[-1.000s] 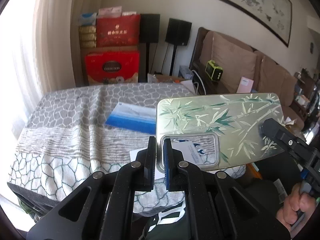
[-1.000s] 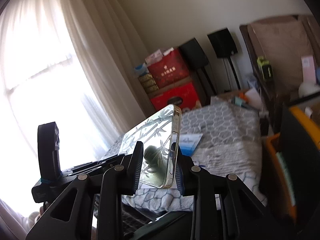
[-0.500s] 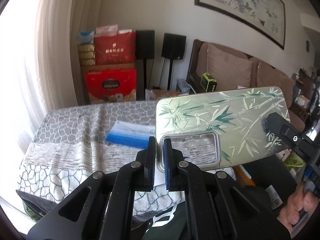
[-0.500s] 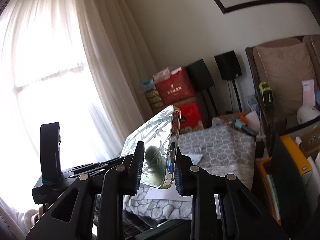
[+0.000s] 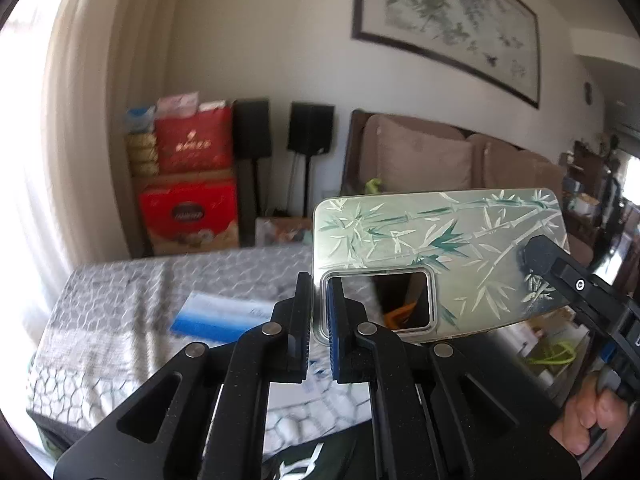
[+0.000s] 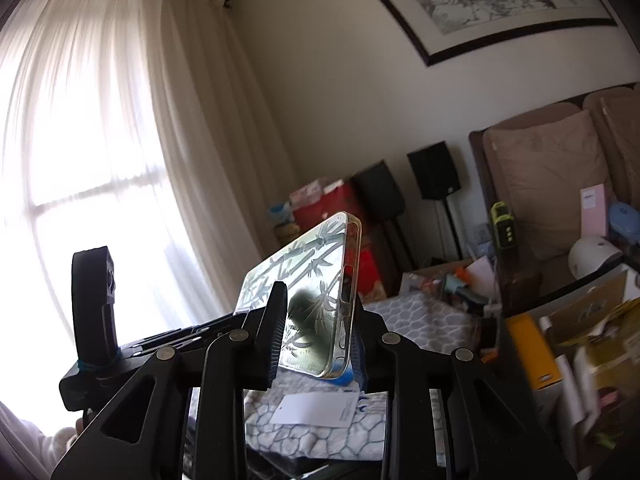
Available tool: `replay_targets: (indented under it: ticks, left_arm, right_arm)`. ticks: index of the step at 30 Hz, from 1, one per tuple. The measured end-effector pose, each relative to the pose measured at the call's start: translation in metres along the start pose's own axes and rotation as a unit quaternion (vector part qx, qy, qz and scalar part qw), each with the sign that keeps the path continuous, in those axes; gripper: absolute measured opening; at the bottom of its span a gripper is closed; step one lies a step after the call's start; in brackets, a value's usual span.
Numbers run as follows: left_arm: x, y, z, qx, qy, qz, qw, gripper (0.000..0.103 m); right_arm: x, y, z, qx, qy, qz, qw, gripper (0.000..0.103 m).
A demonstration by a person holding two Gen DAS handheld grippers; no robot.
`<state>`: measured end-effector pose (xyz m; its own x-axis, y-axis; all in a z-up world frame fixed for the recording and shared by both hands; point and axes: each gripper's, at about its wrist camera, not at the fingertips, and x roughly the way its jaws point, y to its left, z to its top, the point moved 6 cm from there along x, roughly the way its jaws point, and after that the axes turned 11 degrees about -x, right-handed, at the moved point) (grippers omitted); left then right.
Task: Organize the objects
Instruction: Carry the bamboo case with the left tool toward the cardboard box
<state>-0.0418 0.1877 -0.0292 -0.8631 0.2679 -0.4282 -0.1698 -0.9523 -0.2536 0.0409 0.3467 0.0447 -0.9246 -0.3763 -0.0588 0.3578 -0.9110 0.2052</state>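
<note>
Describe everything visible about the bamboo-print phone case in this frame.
The phone case is clear, glossy plastic printed with green and white bamboo, with a rounded rectangular camera cutout. It is empty and held in the air above the cloth-covered table, long side across. The left gripper pinches its cutout end; the right gripper clamps the other end.

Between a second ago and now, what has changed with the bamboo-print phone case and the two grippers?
Both grippers have carried the clear bamboo-print phone case upward: the grey patterned tablecloth sits lower in both views. The grips are unchanged: left gripper pinches the camera-cutout end, right gripper the other.
</note>
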Motion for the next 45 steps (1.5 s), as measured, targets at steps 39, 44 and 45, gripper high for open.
replay_targets:
  ticks: [39,44,45]
  left_arm:
    - [-0.02,-0.103,0.03,0.048,-0.059,-0.078,0.9941,0.007]
    - [-0.02,-0.109,0.031,0.048,-0.058,-0.084,0.9936,0.007]
    - [-0.02,-0.11,0.031,0.049,-0.058,-0.085,0.9935,0.007]
  right_arm:
    - [-0.09,-0.043,0.052,0.005,-0.075,-0.047,0.996,0.029]
    - [-0.094,-0.046,0.055,0.005,-0.077,-0.052,0.996,0.029]
    - [-0.094,-0.046,0.056,0.004,-0.078,-0.053,0.996,0.029]
